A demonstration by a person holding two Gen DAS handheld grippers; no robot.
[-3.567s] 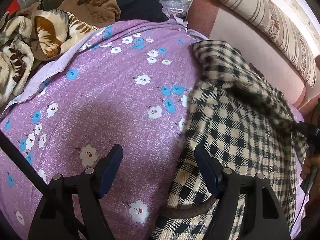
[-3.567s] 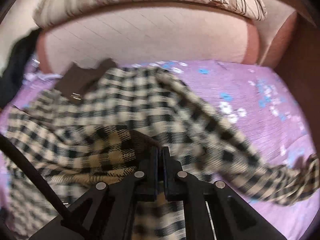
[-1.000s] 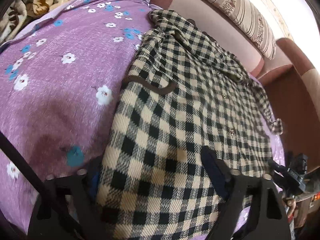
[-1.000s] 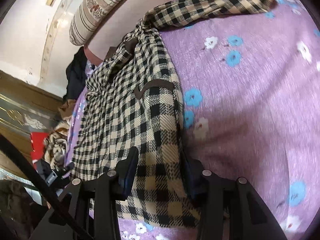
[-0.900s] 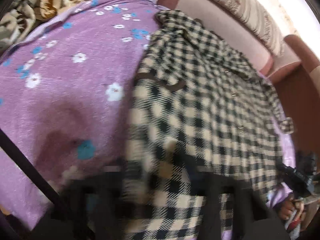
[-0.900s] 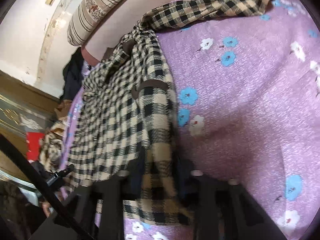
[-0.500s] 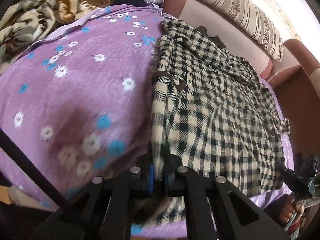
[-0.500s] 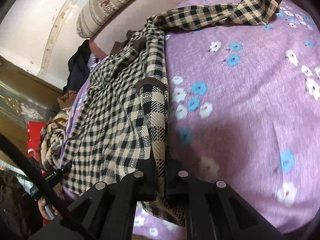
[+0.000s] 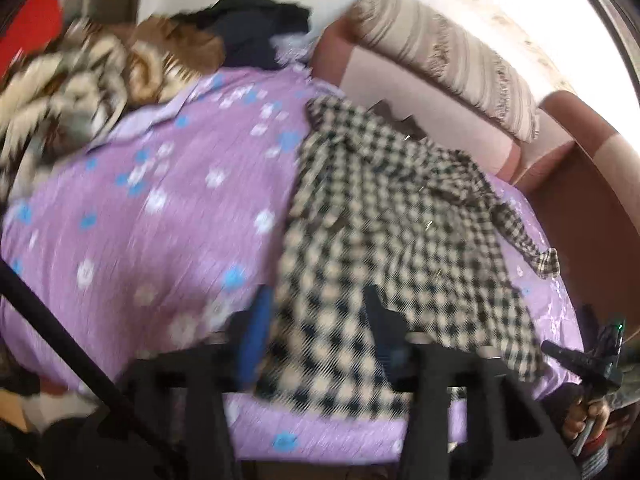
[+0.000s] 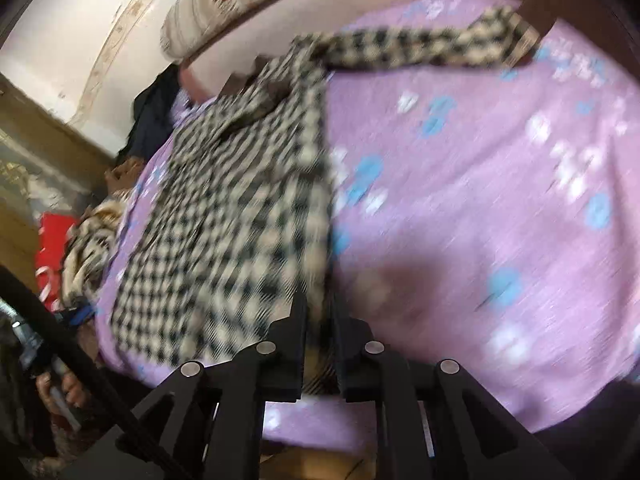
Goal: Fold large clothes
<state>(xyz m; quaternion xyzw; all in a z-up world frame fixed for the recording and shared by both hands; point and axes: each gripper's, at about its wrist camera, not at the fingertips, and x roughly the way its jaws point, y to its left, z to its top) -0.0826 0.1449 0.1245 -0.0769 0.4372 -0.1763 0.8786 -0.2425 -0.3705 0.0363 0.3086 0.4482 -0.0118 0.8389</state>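
With the checked shirt [image 9: 392,240] spread on the bed [image 9: 160,208], our left gripper [image 9: 316,332] gapes wide over its hem, the right gripper [image 10: 320,312] seemingly pinching the hem through blur, so next we regrasp and fold.

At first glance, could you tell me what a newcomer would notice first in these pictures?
The black-and-cream checked shirt stands out first, spread over the purple flowered sheet, one sleeve stretched away from its body. The left gripper is open over the shirt's near hem, while the right gripper pinches the hem's other corner. Behind the bed lie a striped pillow and a heap of blankets.
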